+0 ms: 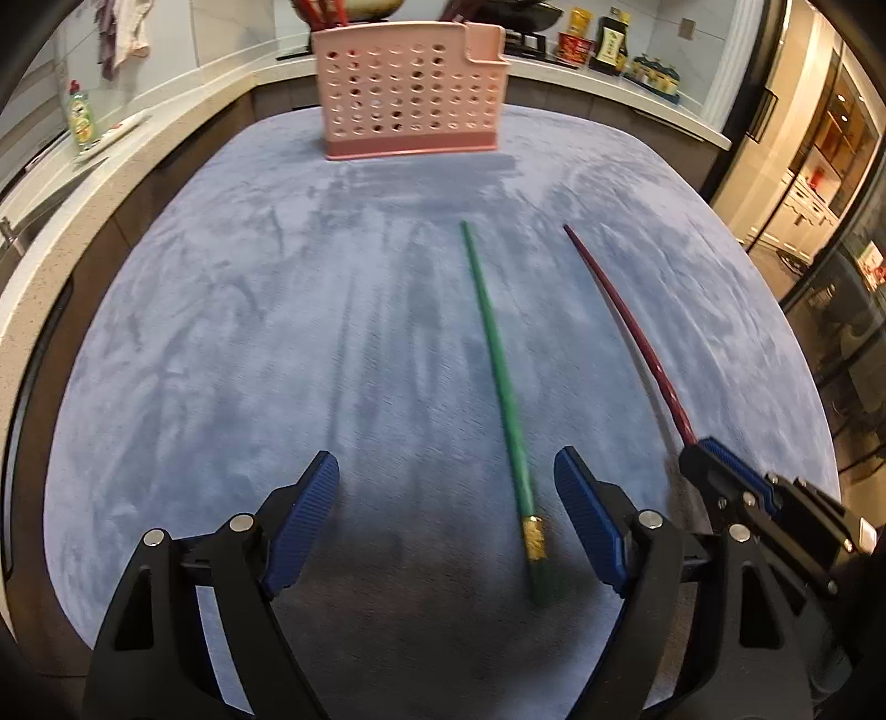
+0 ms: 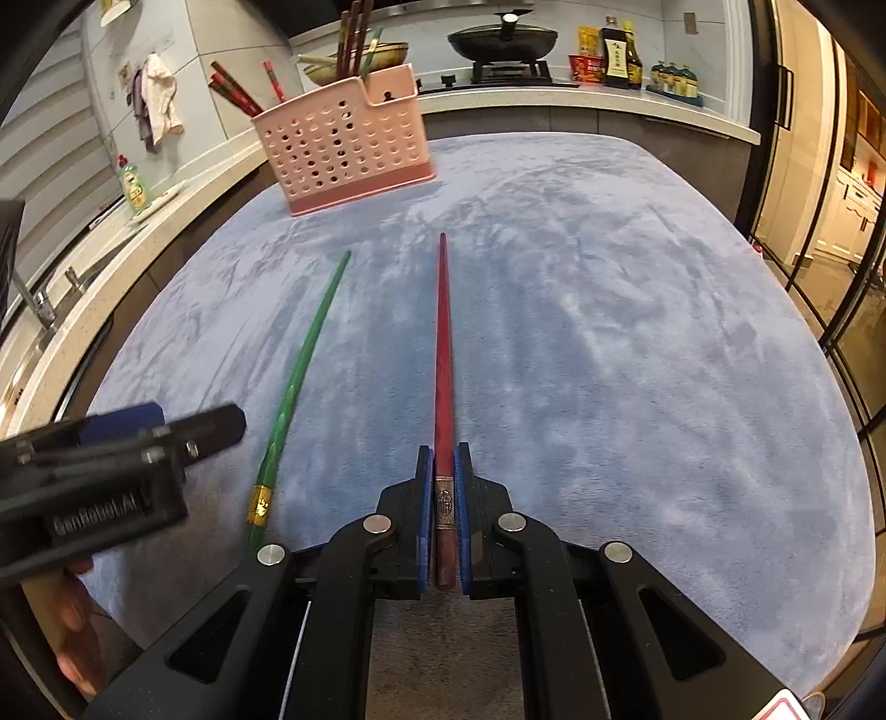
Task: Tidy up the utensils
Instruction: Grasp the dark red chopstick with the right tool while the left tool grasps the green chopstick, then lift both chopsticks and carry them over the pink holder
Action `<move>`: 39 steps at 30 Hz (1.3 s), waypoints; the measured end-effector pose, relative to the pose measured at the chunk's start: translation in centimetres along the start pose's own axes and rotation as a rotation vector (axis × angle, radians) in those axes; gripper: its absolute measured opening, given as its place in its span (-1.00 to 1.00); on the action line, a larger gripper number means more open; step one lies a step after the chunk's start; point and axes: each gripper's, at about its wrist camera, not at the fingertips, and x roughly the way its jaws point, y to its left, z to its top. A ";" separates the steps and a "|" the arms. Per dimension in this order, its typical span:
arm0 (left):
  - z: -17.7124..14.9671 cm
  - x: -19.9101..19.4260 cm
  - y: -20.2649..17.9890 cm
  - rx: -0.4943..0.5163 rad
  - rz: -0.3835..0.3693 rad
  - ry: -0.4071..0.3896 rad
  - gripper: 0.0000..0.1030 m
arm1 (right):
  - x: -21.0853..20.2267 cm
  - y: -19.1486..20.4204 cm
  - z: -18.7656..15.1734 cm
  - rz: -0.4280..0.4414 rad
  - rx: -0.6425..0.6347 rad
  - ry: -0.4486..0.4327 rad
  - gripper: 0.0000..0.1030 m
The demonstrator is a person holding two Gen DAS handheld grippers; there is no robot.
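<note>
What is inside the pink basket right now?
Several red chopsticks and at least one green one stick out of the pink basket. Its perforated wall hides their lower ends, and whether anything shorter is inside.

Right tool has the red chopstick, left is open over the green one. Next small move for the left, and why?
Probably lower the left tool a little and close on the green chopstick. It is open, and the chopstick lies flat on the blue mat between its fingers, nearer the right one, just above the gold band. The right tool is already shut on the red chopstick.
</note>
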 end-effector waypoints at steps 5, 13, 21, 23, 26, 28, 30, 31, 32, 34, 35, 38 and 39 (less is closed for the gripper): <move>-1.1 1.2 -1.2 0.017 -0.031 0.054 0.44 | -0.3 -0.2 -0.1 0.004 0.010 -0.005 -0.87; -2.1 1.4 -1.1 0.004 -0.028 0.072 -0.09 | -0.6 0.0 -0.2 0.014 0.010 -0.009 -0.87; -1.9 1.3 -0.2 -0.006 -0.047 0.082 -0.86 | -0.8 0.6 -0.2 0.028 0.005 -0.010 -0.87; -1.7 1.1 0.0 -0.011 -0.055 0.083 -0.86 | -1.1 0.9 0.0 0.031 -0.001 -0.015 -0.87; -1.2 0.5 0.3 -0.016 -0.053 0.063 -0.86 | -1.6 1.2 0.5 0.037 -0.009 -0.034 -0.87; -0.8 -0.1 0.7 -0.026 -0.056 0.051 -0.86 | -2.2 1.5 1.1 0.042 -0.012 -0.052 -0.87; -0.1 -0.9 1.2 -0.039 -0.059 0.031 -0.86 | -2.8 1.8 1.9 0.045 -0.018 -0.072 -0.87; 0.3 -1.3 1.5 -0.043 -0.059 0.020 -0.86 | -3.0 1.8 2.2 0.048 -0.020 -0.081 -0.87; 0.7 -1.8 1.7 -0.046 -0.057 0.004 -0.86 | -3.2 2.0 2.7 0.050 -0.023 -0.091 -0.87; 1.7 -2.9 2.2 -0.052 -0.053 -0.031 -0.86 | -3.9 2.4 3.9 0.054 -0.030 -0.120 -0.87; 2.2 -3.4 2.5 -0.056 -0.053 -0.048 -0.86 | -4.1 2.5 4.4 0.059 -0.032 -0.129 -0.87; 4.2 -4.9 3.4 -0.070 -0.049 -0.100 -0.86 | -5.3 3.0 6.8 0.078 -0.040 -0.183 -0.87; 4.7 -5.2 3.6 -0.072 -0.048 -0.114 -0.86 | -5.5 3.2 7.4 0.083 -0.041 -0.196 -0.87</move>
